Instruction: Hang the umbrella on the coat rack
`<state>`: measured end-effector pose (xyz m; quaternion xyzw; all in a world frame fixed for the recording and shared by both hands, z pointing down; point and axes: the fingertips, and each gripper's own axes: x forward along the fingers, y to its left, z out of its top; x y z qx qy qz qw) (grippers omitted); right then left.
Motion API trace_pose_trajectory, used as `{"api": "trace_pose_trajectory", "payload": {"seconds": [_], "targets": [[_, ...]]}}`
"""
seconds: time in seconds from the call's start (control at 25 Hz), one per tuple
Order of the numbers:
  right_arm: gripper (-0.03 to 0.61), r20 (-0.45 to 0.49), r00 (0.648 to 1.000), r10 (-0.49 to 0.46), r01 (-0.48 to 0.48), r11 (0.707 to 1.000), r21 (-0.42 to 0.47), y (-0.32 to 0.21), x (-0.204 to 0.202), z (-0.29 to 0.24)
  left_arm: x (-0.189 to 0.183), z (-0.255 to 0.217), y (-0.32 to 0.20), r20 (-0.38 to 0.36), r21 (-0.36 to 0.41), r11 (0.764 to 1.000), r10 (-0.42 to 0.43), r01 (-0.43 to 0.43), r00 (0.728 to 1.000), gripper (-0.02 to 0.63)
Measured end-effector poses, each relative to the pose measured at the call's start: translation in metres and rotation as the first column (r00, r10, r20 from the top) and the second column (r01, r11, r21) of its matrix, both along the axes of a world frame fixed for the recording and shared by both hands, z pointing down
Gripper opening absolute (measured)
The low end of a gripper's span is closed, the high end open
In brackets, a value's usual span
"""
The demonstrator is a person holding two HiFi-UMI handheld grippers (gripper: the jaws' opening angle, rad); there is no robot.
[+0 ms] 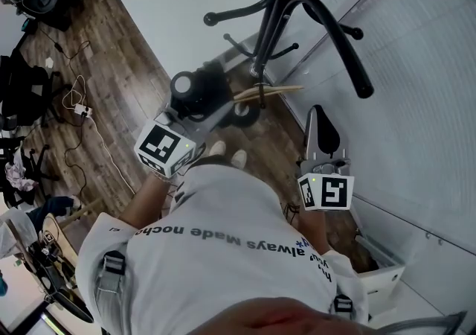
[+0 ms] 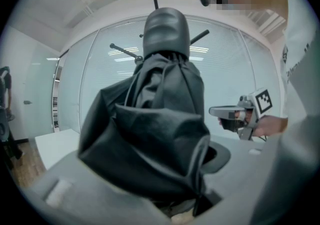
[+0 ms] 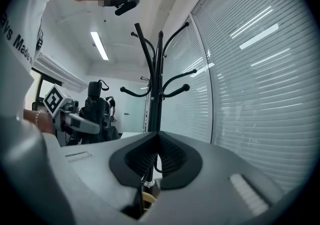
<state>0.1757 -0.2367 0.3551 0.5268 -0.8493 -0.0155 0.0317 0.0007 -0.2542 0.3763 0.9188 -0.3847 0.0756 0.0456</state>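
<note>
- A folded black umbrella stands upright in the left gripper, rounded end up. It is in front of the person's body at about waist level.
- Judging by the task, it is carried upright so that its top end can be brought up to a hook. In the right gripper view a small loop seems to sit at that top end, though it is too small to be sure.
- The umbrella is not on the coat rack yet. The rack is a black pole with curved, knob-tipped arms, just ahead of the person and a little to their right, and it touches neither gripper. The hanging has yet to be done.
- The left gripper's jaws stand partly apart with the bunched umbrella fabric filling the space between them. The pads press on the bundle from both sides, so it has a firm hold on the umbrella.
- The right gripper points level toward the rack. Its jaws are closed, the dark pads meet at the tips, and nothing is between them. It holds nothing and touches nothing, and looks free to help steady the umbrella or guide the loop.
- To the person's right is a glass wall with blinds. Underfoot is a wooden floor, with cables lying farther off.
</note>
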Motion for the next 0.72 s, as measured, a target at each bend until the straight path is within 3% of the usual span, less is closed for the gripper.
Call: {"api": "trace_pose_trajectory", "payload": {"seconds": [0.24,0.72], "targets": [[0.002,-0.005,1.000,0.023,-0.023,1.000,0.000,-0.022,-0.027,-0.018,-0.021,-0.015,-0.026,-0.010,-0.006,0.999,0.034,-0.034,0.999,0.278],[0.002,0.002,0.996,0.087,-0.087,0.996,-0.009,-0.050,-0.031,-0.009,-0.022,-0.022,-0.072,-0.020,0.030,0.995,0.100,-0.099,0.995,0.276]]}}
